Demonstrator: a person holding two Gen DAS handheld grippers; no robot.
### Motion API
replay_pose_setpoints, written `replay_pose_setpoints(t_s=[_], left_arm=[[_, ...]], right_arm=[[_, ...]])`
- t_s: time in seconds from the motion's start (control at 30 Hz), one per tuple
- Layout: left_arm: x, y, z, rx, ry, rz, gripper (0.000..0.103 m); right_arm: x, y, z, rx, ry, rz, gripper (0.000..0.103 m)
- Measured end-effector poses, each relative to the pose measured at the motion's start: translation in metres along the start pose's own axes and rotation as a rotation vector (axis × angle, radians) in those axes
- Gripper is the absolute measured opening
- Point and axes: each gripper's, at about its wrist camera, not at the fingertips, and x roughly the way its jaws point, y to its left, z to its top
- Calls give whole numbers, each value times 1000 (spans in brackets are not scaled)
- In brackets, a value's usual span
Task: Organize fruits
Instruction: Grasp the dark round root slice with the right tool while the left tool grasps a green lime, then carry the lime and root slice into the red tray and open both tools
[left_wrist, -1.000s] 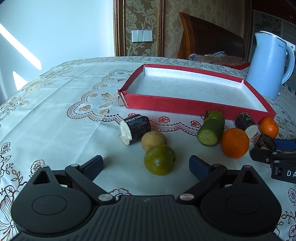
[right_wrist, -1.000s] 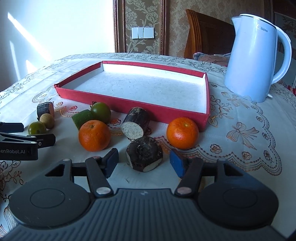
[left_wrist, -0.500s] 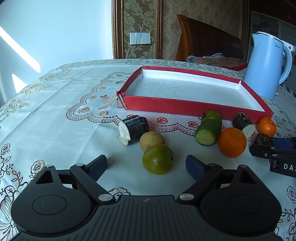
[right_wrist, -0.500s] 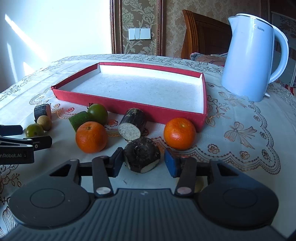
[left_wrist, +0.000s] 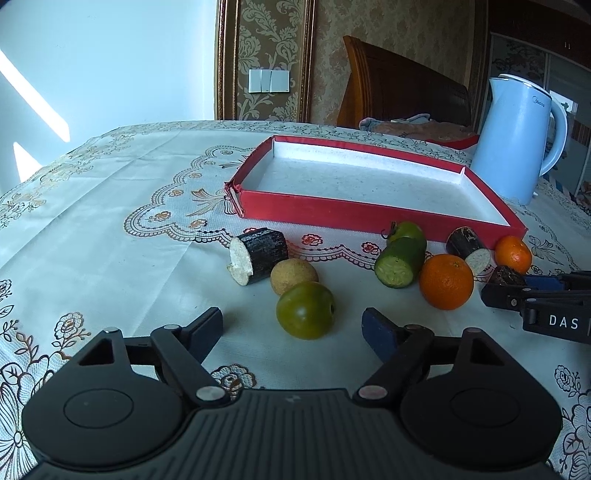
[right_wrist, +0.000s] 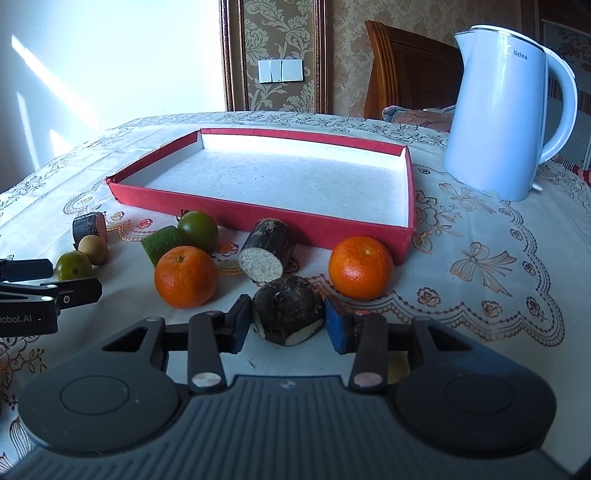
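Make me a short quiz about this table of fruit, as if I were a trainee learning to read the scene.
1. True or false: the red tray already holds fruit.
2. Which piece sits between the fingers of the right gripper? A) an orange B) the dark sugarcane chunk C) the kettle
3. Fill in: the left gripper, wide open, faces the ____ plum.

Key: 1 false, the tray is empty. 2 B; the fingers flank it, and contact cannot be told. 3 green.

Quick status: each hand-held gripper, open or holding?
Left hand-held gripper: open, round green fruit just ahead.
Right hand-held gripper: open around dark-skinned cut chunk, not yet clamped.
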Motion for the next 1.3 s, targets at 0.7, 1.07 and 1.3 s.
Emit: replay_pose_setpoints(t_s=[0.7,1.07,1.3], left_arm=[[-3,-4,-1,24,-22,-8,33],[-16,-9,4,16,-67,-44,33],[-20,-25,35,52,-162,-45,33]], right_arm=[[-2,-6,-2,40,-21,20,40],[-9,-3,-1,42,-39,24,40],[-21,4,11,36,-85,16,40]])
